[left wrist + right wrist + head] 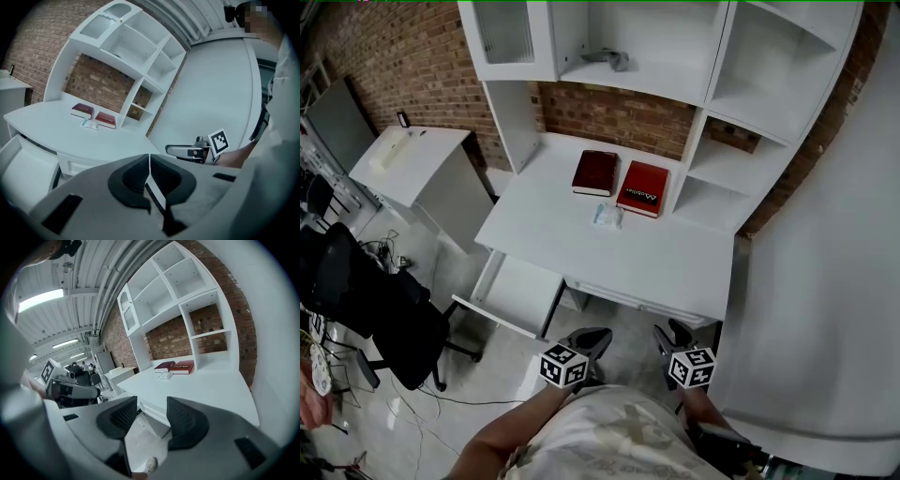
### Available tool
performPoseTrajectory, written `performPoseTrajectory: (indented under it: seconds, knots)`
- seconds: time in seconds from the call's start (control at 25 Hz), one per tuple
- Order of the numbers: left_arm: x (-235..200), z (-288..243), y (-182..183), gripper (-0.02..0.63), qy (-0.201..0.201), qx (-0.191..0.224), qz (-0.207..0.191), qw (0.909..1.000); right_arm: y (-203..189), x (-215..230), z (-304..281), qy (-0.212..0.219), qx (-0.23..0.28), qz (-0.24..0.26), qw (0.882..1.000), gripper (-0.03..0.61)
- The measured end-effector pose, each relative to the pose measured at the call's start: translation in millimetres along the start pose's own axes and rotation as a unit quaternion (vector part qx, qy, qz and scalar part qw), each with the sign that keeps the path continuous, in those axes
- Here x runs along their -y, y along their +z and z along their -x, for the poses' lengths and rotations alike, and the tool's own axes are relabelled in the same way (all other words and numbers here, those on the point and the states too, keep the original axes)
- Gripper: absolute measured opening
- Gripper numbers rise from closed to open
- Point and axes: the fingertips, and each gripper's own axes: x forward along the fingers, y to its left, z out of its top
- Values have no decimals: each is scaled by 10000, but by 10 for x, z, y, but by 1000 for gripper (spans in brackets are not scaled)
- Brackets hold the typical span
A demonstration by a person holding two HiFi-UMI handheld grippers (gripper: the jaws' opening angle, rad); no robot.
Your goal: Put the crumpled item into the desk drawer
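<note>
The crumpled item, a small pale wad, lies on the white desk just in front of two red books. The desk drawer stands pulled out at the desk's lower left, with nothing showing inside it. Both grippers hover in front of the desk, well short of the wad. My left gripper is shut, its pads touching with nothing between them. My right gripper is open and empty. The wad also shows far off in both gripper views.
A white hutch with open shelves rises behind the desk against a brick wall; a grey object lies on its upper shelf. A black office chair and a white side cabinet stand left. A large white panel is on the right.
</note>
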Motion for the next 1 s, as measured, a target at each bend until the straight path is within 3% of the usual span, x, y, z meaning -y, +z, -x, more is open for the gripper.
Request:
performPoseTrajectory:
  seconds: [1.0]
  knots:
    - [-1223,4,600,28,-366,-46,-117,9993,344,-34,-1116,-630,-88,-157,9978,204]
